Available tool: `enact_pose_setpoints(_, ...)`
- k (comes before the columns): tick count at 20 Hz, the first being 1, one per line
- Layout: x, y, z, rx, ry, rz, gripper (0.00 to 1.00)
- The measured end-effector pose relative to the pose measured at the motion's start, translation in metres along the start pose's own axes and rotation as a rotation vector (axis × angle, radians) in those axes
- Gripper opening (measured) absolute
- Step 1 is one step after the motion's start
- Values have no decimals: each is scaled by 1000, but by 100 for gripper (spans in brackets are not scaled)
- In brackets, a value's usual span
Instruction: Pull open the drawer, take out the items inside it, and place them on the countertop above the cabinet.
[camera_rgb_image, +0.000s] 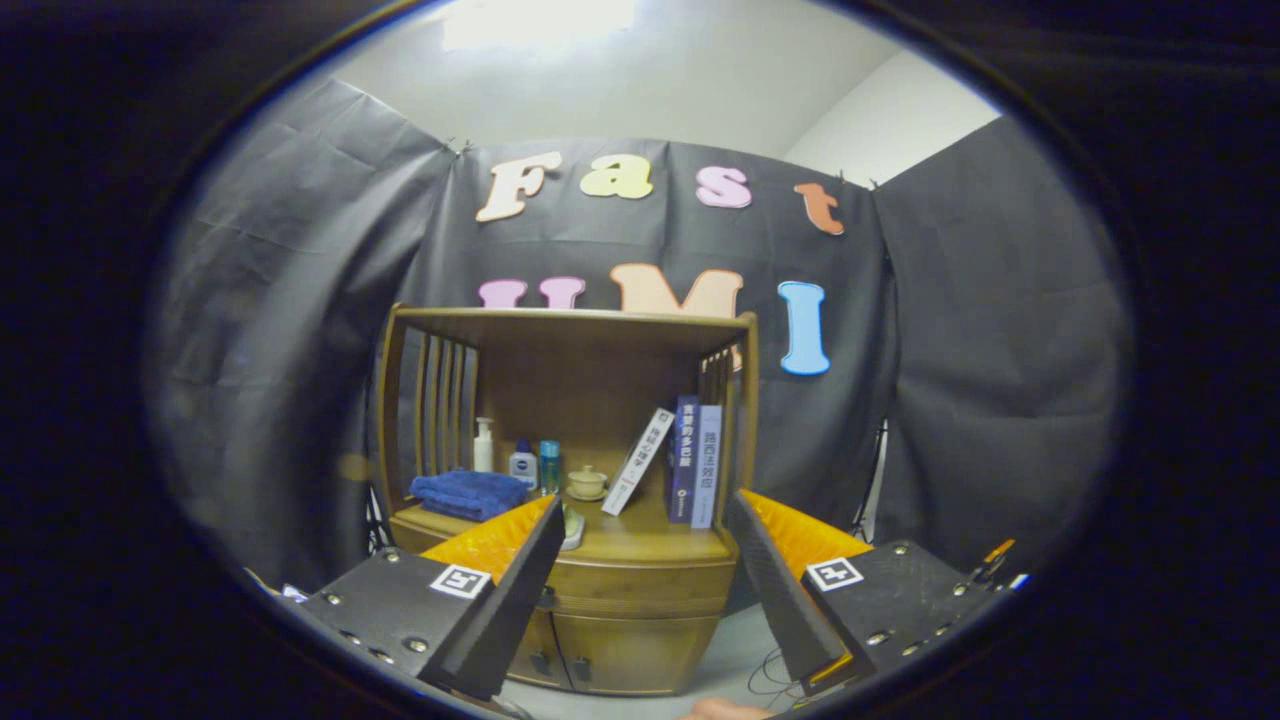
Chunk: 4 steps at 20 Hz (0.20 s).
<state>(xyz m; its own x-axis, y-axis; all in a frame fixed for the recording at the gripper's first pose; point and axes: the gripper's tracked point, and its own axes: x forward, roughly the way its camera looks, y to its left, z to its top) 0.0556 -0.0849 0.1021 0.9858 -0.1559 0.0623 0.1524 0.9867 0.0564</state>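
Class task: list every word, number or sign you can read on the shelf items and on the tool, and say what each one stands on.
Book spines: printed characters, too small and blurred to quote.
Bottles: labels too small to read.
Tool, open, drawer ahead between its fingers: square coded markers, no words.

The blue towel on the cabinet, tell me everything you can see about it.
The blue towel looks like soft terry cloth, folded into a thick flat stack with rounded edges. It lies on the countertop of the wooden cabinet, at the end with the slatted side, in front of a white pump bottle and beside a small blue-capped bottle. It sits beyond the open tongs, which touch nothing.
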Motion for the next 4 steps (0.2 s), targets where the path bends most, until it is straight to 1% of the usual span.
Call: enact_pose_setpoints(4, -16, -27, 0, -35, -11, -30, 99)
